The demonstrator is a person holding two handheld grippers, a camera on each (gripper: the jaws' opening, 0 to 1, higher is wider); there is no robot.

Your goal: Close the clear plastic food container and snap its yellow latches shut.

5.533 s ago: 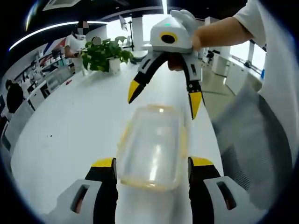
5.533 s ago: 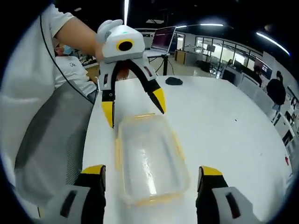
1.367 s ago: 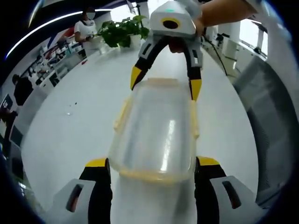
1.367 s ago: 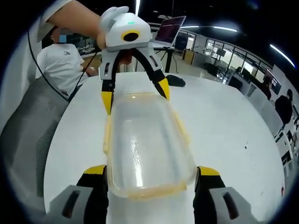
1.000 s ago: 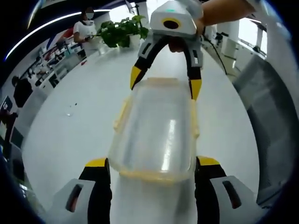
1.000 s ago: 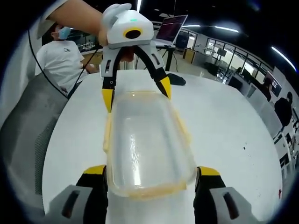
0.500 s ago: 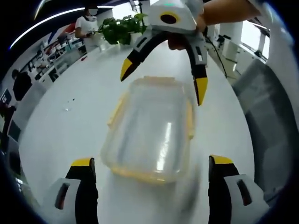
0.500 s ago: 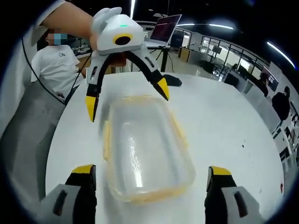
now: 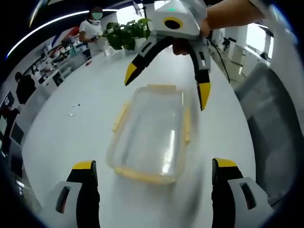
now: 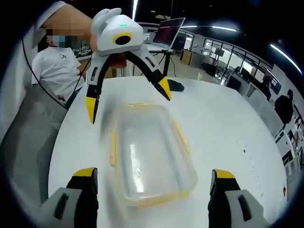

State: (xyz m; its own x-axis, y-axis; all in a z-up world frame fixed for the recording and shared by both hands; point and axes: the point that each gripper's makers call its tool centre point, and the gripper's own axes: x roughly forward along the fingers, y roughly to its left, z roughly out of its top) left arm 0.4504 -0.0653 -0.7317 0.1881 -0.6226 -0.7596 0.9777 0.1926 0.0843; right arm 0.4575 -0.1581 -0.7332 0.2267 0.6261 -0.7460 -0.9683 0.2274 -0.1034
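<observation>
Container on table, between grippers

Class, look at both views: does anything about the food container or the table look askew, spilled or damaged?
Nothing stands out. The container sits flat on the white table with its lid on, no spill or crack visible. Both grippers, left and right, hang open above its ends.

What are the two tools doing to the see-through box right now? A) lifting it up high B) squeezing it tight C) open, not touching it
C: both the left tool and the right tool are spread wide, and the box sits free on the white table between them.
</observation>
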